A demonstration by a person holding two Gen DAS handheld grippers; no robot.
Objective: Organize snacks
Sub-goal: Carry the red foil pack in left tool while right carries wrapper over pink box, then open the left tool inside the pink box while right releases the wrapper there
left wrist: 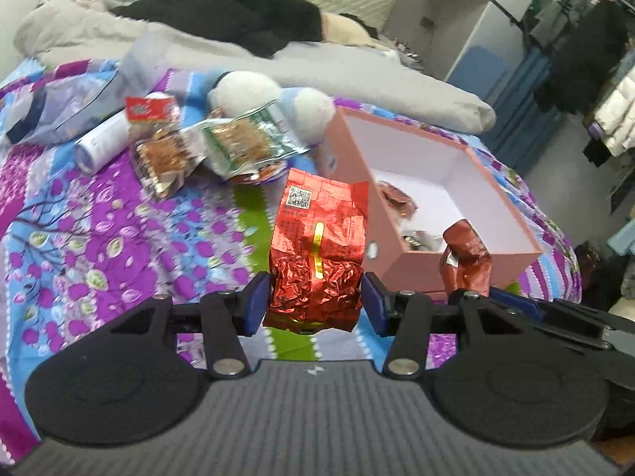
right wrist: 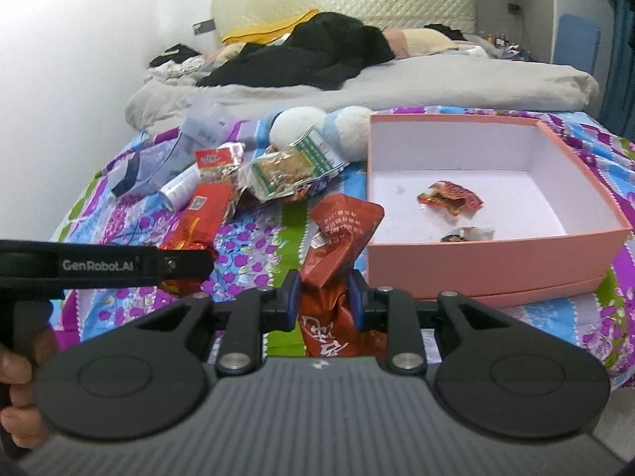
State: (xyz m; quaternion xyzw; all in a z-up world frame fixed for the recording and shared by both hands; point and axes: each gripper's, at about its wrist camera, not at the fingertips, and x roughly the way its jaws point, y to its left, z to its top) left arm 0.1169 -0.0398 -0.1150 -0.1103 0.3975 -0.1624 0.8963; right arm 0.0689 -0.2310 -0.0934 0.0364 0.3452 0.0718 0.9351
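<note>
Bright red foil tea packet point(left wrist: 317, 254) clamped upright between the blue pads of the left gripper point(left wrist: 316, 304), jaws part-way closed on its crinkled lower half, just beside the near-left wall of the pink box point(left wrist: 401, 246). Brown-red foil packet point(right wrist: 335, 261) pinched at its waist by the right gripper point(right wrist: 323, 301), jaws narrow, just in front of the same box. Inside the box, two small snack wrappers point(right wrist: 450, 198) on the white floor. Underneath, a purple-and-blue floral bedspread point(left wrist: 119, 238). Further back, two clear cracker packs point(left wrist: 242, 142), one white tube point(left wrist: 101, 142), one blue-and-white plush toy point(left wrist: 274, 95), then a grey duvet point(right wrist: 436, 87) with black clothes point(right wrist: 309, 55) and a quilted headboard point(right wrist: 357, 4).
</note>
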